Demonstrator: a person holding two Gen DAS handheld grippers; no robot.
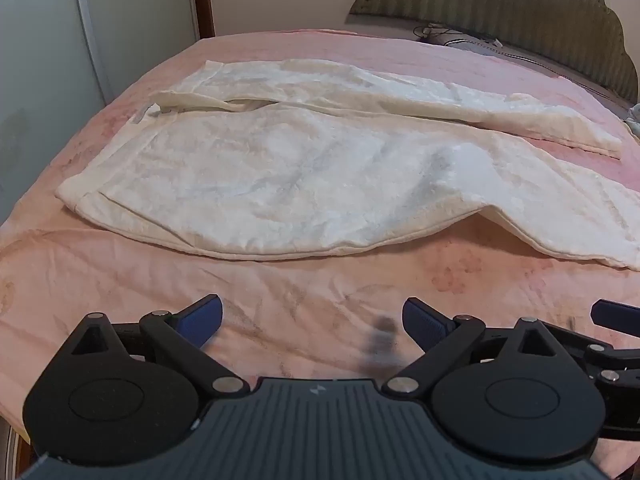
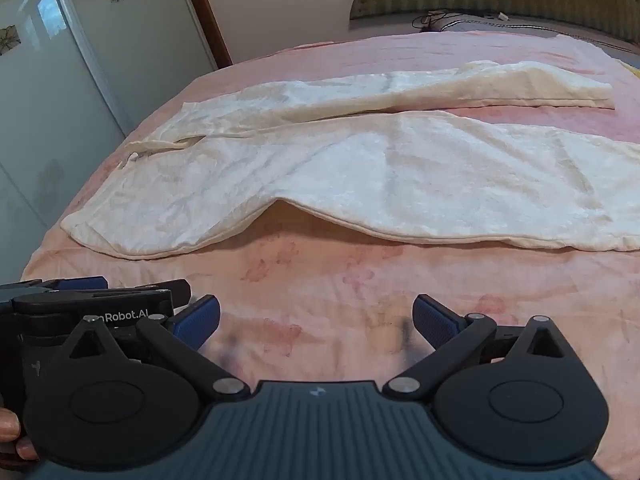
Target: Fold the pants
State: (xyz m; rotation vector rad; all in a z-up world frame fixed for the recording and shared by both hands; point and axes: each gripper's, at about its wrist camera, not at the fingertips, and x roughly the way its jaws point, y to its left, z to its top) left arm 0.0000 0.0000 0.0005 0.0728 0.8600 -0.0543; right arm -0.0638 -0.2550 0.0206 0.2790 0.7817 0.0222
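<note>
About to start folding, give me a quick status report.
Left gripper and right gripper open, empty. Pants spread on the bed, unfolded. Nothing in the way.

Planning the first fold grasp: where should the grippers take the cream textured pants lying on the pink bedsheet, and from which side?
Probably the near long edge of the cream textured pants, approached low from the near side over the bare pink bedsheet. That edge humps up off the sheet, leaving room for a lower finger. The open left gripper suits the waist end, the open right gripper the leg.
</note>
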